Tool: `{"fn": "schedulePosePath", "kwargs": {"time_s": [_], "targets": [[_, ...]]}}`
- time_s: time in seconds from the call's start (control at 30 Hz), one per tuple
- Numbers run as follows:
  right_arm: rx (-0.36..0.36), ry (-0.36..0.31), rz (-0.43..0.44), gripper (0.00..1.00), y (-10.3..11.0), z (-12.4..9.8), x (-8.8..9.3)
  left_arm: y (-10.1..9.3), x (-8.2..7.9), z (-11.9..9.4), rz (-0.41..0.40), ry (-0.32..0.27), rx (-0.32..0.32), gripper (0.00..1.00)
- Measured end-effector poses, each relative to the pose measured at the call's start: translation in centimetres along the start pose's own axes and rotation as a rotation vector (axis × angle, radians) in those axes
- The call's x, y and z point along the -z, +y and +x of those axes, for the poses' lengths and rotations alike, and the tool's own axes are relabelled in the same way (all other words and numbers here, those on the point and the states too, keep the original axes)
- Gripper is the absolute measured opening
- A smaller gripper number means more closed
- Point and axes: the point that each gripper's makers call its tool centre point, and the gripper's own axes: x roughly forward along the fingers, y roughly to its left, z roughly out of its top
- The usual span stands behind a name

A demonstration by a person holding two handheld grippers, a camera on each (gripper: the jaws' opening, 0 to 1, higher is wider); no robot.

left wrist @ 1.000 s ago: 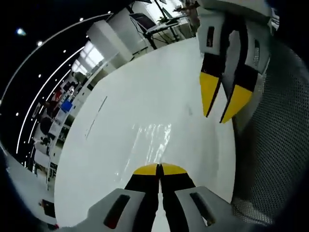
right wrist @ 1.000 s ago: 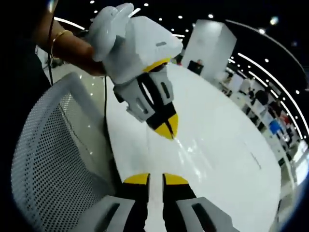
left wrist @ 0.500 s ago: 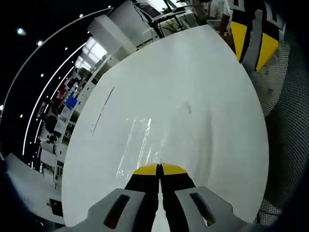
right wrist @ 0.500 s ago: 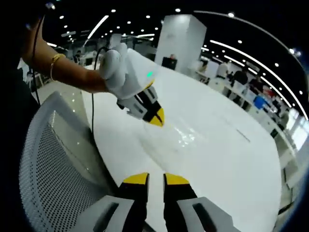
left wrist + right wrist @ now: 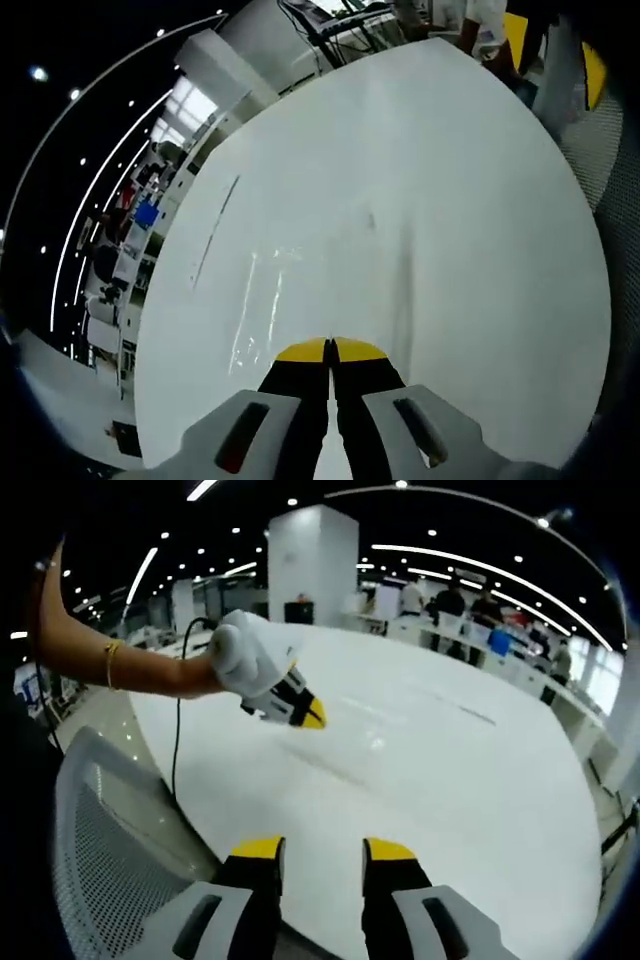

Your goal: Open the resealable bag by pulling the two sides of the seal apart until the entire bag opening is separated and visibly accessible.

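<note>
Left gripper (image 5: 330,347) jaws pressed together, nothing visibly between them, over a glossy white table (image 5: 400,200). Right gripper (image 5: 322,850) jaws apart, nothing held, above the same table (image 5: 450,770). In right gripper view the left gripper (image 5: 312,718) sits at 11 o'clock on a bare forearm (image 5: 130,665). Bag: can't locate it. White mesh chair (image 5: 110,850) at 8 o'clock. Room: column (image 5: 310,565) at 12, ceiling light strips, desks with people at 1–2.
</note>
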Motion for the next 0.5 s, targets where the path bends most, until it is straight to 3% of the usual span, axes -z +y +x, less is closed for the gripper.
{"fn": "schedulePosePath", "kwargs": {"time_s": [0.13, 0.2, 0.5], "targets": [[-0.007, 0.000, 0.022, 0.41, -0.2, 0.4, 0.1, 0.4, 0.5, 0.8, 0.016, 0.015, 0.000, 0.00], [-0.011, 0.004, 0.023, 0.44, -0.3, 0.7, 0.3, 0.7, 1.1, 1.0, 0.089, 0.060, -0.007, 0.00], [-0.012, 0.007, 0.061, 0.48, -0.5, 0.8, 0.4, 1.9, 0.6, 2.7, 0.071, 0.048, -0.011, 0.00]]}}
